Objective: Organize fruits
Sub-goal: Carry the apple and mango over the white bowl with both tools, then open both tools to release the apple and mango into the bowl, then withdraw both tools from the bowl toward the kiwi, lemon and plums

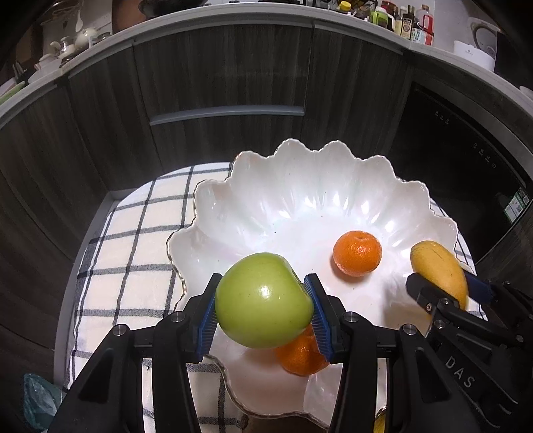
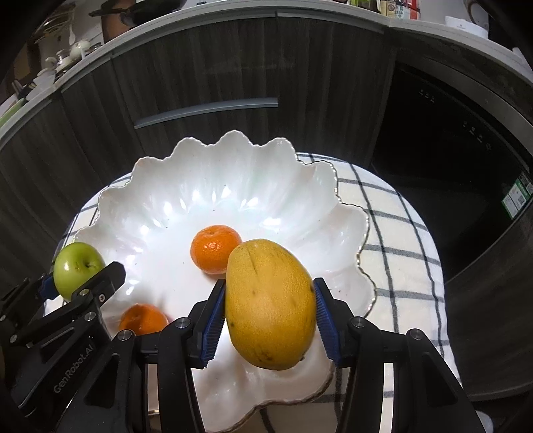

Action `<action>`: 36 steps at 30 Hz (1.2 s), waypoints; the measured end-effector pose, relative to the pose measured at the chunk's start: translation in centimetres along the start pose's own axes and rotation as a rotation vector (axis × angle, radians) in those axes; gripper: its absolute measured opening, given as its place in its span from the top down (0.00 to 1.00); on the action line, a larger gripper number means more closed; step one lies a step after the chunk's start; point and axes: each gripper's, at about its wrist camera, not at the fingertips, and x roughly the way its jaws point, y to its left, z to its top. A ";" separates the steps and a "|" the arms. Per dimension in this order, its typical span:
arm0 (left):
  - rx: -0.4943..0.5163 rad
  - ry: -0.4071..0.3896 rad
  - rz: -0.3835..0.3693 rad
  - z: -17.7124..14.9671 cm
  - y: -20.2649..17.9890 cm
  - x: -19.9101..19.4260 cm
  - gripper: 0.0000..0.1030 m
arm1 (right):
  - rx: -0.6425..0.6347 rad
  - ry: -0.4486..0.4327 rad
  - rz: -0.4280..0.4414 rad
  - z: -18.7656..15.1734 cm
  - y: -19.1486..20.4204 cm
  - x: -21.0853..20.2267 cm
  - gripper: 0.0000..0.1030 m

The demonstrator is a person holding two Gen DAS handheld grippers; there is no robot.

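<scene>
While my left gripper (image 1: 263, 308) clamped the apple (image 1: 261, 299) and my right gripper (image 2: 268, 316) the mango (image 2: 269, 303), I feared either could roll onto the oranges (image 1: 357, 253) in the bowl (image 1: 299, 186).

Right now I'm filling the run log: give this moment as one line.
left gripper: apple between jaws, over bowl | right gripper: mango between jaws, over bowl | in bowl: two oranges

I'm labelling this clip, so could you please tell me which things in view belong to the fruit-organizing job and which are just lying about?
Part of the job:
- green apple, in the left hand-held gripper
- mango, in the right hand-held gripper
- two oranges in the bowl
- white scalloped bowl

Just lying about:
- checked cloth
- bottles on the counter
- white teapots
</scene>
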 end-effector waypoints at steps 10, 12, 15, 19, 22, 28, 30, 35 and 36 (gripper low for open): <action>0.000 -0.070 0.058 0.4 0.6 -2.7 0.18 | 0.022 -0.066 -0.052 0.4 -0.9 -2.5 0.32; -0.002 -0.091 0.070 0.5 0.8 -3.6 0.17 | 0.020 -0.077 -0.062 0.5 -0.9 -3.1 0.31; 0.007 -0.121 0.090 0.6 0.9 -5.0 0.15 | 0.026 -0.104 -0.077 0.6 -1.0 -4.5 0.28; 0.013 -0.157 0.107 0.7 1.1 -7.1 0.09 | 0.018 -0.156 -0.101 0.6 -1.0 -7.1 0.23; 0.008 -0.174 0.110 0.5 1.3 -8.6 0.09 | 0.016 -0.178 -0.097 0.5 -0.8 -8.7 0.22; -0.004 -0.196 0.120 -0.5 1.8 -11.9 0.08 | 0.013 -0.204 -0.078 -0.2 -0.5 -11.3 0.22; -0.003 -0.207 0.129 -1.0 1.8 -12.9 0.07 | 0.010 -0.206 -0.069 -0.7 -0.4 -12.1 0.22; 0.004 -0.220 0.133 -2.5 2.0 -14.8 0.07 | -0.001 -0.217 -0.065 -2.2 0.0 -13.8 0.22; 0.007 -0.221 0.134 -2.9 2.0 -15.1 0.07 | -0.002 -0.219 -0.064 -2.5 0.0 -14.1 0.22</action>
